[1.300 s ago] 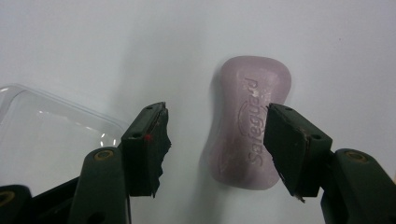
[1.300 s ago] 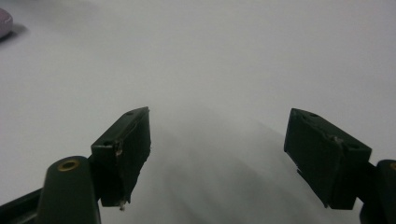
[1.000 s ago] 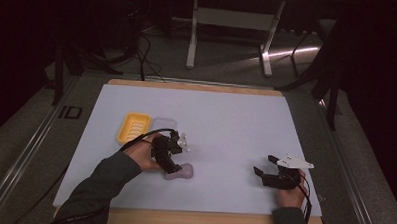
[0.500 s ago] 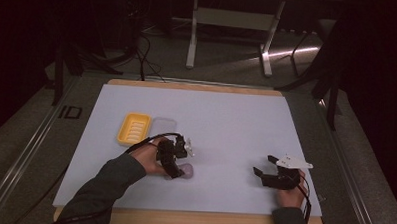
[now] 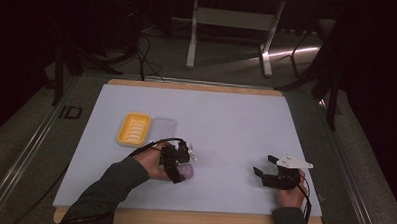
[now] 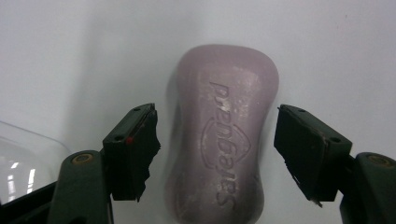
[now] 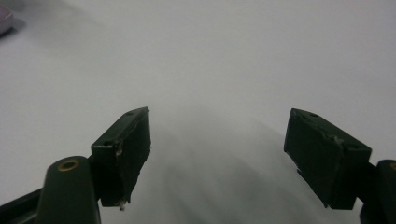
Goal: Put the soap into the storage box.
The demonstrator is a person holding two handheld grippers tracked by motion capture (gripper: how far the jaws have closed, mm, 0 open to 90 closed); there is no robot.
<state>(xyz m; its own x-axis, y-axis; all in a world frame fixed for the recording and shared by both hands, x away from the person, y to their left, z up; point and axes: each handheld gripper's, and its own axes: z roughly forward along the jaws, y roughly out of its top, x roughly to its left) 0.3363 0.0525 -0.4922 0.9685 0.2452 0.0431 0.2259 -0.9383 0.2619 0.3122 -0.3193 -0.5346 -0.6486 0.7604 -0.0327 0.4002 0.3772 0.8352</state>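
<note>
A: Start wide. How does the bench [image 5: 226, 118] lie from the tongs?

B: It spreads pale beneath both. A yellow soap dish [image 5: 134, 129] with a clear lid [image 5: 163, 127] beside it sits beyond the left tongs [image 5: 177, 164]. The right tongs [image 5: 265, 170] rest well apart, gaping wide over bare sheet.

A: And the soap?

B: The lilac Safeguard soap bar [image 6: 223, 135] lies flat right between the left tongs [image 6: 215, 154], which stand wide, a jaw on either flank with a gap each side, gripping nothing. So the left hand is far nearer.

A: Its long axis?

B: It runs straight along the tongs' reach, the far end pointing away from them. The jaws face its long sides, so closing should, I judge, pinch across its narrow waist.
</note>
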